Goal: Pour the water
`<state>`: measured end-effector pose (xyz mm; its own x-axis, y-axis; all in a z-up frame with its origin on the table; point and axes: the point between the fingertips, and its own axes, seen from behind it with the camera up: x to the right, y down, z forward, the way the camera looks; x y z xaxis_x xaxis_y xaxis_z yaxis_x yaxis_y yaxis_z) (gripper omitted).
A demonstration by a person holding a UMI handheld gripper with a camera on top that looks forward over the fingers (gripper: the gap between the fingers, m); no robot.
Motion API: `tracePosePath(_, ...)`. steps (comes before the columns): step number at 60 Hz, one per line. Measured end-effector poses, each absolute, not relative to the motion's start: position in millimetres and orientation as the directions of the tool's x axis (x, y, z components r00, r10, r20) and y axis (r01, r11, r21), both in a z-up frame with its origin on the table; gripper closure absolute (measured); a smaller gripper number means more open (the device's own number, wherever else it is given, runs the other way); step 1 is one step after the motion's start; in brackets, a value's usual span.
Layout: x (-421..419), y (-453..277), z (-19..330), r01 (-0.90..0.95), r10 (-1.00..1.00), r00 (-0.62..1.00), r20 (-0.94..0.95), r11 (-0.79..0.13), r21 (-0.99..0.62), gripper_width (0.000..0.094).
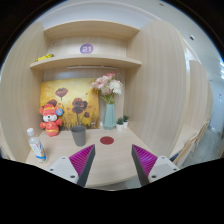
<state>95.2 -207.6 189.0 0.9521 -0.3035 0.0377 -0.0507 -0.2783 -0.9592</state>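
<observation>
A clear plastic water bottle (37, 146) with a blue cap stands on the light wooden desk (110, 150), ahead and to the left of my fingers. A grey cup (79, 134) stands beyond the left finger, near the back of the desk. A small red round coaster (107, 141) lies on the desk just ahead, between the fingers' lines. My gripper (113, 160) is open and empty, held above the desk's near part, its magenta pads (82, 158) wide apart.
A plush toy in orange and red (50, 118) sits at the back left. A teal vase with pink flowers (109, 112) and a small potted plant (122, 123) stand at the back. A wooden shelf (85, 58) hangs above. A wooden wall panel (165, 90) borders the right.
</observation>
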Motion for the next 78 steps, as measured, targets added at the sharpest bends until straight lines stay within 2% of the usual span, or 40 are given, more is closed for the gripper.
tracePosePath(7, 51, -206, 175, -0.023, -0.216, 0.975, 0.041, -0.285, -0.958, 0.0189)
tracePosePath(13, -14, -206, 146, -0.027, -0.114, 0.993, 0.007, -0.294, -0.956, 0.0187)
tracePosePath(23, -112, -202, 99, 0.035, 0.063, 0.998, 0.013, -0.359, -0.933, 0.0184)
tracePosePath(33, -181, -180, 72, 0.055, 0.179, 0.984, -0.014, -0.373, -0.926, 0.0185)
tracePosePath(54, -243, -82, 66, 0.066, 0.269, 0.963, -0.023, -0.318, -0.946, 0.0192)
tracePosePath(70, -257, -31, 63, 0.095, 0.274, 0.962, 0.019, -0.266, -0.959, 0.0192)
tracePosePath(78, -257, -17, 67, 0.085, 0.25, 0.968, 0.029, -0.217, -0.972, 0.0277)
